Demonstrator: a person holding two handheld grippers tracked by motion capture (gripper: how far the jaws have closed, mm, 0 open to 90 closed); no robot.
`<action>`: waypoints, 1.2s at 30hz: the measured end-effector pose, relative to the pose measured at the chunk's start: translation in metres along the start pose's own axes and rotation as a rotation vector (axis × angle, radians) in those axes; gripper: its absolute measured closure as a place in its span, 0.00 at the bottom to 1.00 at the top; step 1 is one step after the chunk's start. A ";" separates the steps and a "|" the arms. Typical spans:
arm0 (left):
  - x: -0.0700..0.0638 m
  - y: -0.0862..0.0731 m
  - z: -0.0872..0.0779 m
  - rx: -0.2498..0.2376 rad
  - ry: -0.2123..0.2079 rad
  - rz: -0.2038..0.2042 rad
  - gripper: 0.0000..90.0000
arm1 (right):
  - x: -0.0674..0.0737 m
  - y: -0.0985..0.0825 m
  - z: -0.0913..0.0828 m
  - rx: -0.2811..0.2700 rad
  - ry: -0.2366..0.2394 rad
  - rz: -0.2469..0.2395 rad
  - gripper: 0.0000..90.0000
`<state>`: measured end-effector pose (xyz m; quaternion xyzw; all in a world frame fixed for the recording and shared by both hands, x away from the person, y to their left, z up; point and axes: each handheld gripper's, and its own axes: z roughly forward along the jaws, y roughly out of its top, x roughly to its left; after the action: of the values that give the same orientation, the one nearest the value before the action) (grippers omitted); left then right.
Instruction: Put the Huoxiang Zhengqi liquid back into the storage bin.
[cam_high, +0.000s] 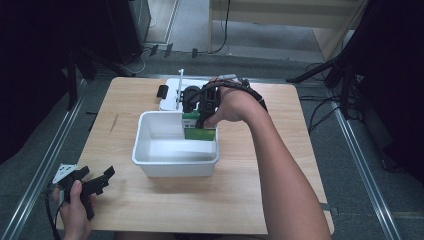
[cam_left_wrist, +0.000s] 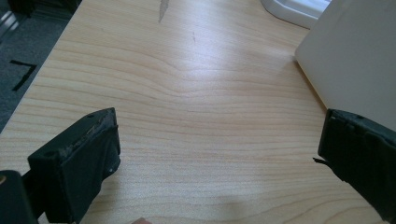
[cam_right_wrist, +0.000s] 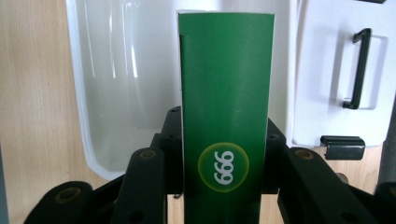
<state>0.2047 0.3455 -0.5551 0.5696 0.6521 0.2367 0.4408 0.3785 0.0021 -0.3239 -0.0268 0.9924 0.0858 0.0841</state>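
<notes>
left gripper (cam_high: 95, 184): jaws wide, nothing between them, low over tabletop (cam_high: 165, 200) | right gripper (cam_high: 201, 117): jaws clamped on both sides of green box (cam_right_wrist: 226, 116) | green box: upright, inside white tub (cam_high: 150, 150), near its far wall

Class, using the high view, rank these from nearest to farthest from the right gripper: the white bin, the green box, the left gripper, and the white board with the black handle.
1. green box, clamped in the right gripper, over the bin's far right corner.
2. white bin, directly beneath.
3. white board, behind the bin at the table's far edge.
4. left gripper, at the near left corner.
</notes>
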 end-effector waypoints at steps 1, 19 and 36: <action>0.000 0.000 0.000 0.001 0.000 0.000 0.00 | 0.001 0.000 0.002 0.000 0.008 -0.007 0.72; 0.000 0.000 0.000 -0.008 -0.002 -0.007 0.00 | 0.004 -0.002 0.043 0.026 0.019 -0.027 0.72; 0.000 0.000 0.000 -0.007 -0.001 -0.006 0.00 | 0.004 -0.003 0.074 0.066 0.036 0.002 0.71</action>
<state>0.2046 0.3454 -0.5552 0.5662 0.6528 0.2375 0.4437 0.3862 0.0119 -0.3968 -0.0244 0.9961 0.0527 0.0667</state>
